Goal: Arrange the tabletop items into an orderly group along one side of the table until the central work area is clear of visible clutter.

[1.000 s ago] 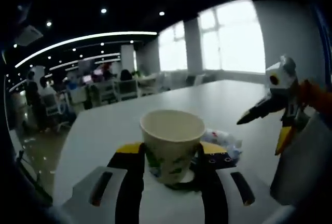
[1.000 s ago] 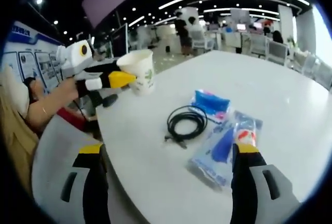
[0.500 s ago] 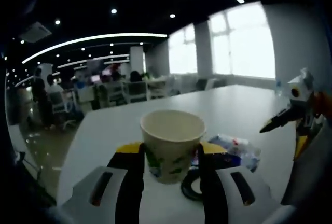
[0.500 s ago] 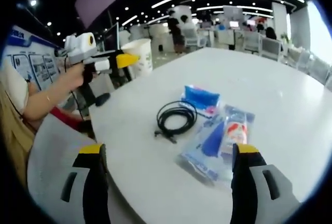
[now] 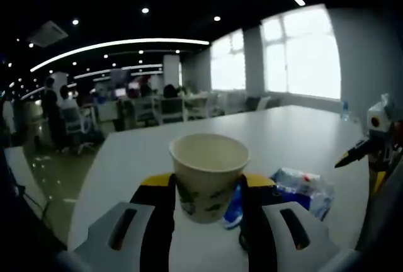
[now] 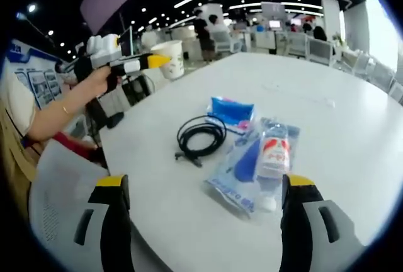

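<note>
Left tool point(image 5: 204, 199) grips paper cup point(image 5: 208, 174), raised.

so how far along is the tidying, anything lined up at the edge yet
Nothing looks grouped yet. In hand: the left gripper is shut on the paper cup, held above the table's far corner. The right gripper is open and holds nothing. Left to do: the black cable, the blue pouch and the clear plastic packet lie mid-table, unsorted.
</note>
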Demonstrator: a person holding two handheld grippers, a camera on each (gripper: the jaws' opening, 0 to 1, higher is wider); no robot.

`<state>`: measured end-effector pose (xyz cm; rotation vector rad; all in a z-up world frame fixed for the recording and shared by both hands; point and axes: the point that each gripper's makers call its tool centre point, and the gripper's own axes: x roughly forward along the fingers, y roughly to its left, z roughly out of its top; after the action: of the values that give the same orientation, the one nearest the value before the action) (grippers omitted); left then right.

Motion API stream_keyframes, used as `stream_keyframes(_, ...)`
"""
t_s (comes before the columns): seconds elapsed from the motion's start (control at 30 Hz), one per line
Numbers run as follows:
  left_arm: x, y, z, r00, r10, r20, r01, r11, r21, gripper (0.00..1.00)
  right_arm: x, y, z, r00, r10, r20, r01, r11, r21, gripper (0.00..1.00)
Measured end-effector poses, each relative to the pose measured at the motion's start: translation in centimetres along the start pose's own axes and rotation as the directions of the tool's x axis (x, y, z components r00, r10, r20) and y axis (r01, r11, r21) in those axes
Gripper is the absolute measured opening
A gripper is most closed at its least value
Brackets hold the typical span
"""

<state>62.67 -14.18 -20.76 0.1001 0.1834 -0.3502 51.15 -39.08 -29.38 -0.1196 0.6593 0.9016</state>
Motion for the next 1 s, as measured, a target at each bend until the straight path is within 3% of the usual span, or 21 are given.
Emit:
stream_keyframes(0.43,5.0,2.8,-2.6,1.0,-0.004,-0.001,0.003,0.998,-0.061,0.38,0.4,-2.2,-1.8,0.997,-0.05,-0.052,0.052,0.998,0.047,0.98)
stream_keyframes(0.67,7.9,4.0,-4.9,1.0,0.004,-0.005,-0.005,0.997,-0.071,0.38,0.4,-2.9,-2.5,0.995,-0.067,-0.069,0.072,0.995,0.07,0.97)
stream_keyframes(1.0,10.5,4.5,-7.6,1.0,0.008,-0.009,-0.009,0.994,-0.11,0.38,0.0,-4.1,-2.8,0.992,-0.104,-0.07,0.11,0.989,0.1,0.96)
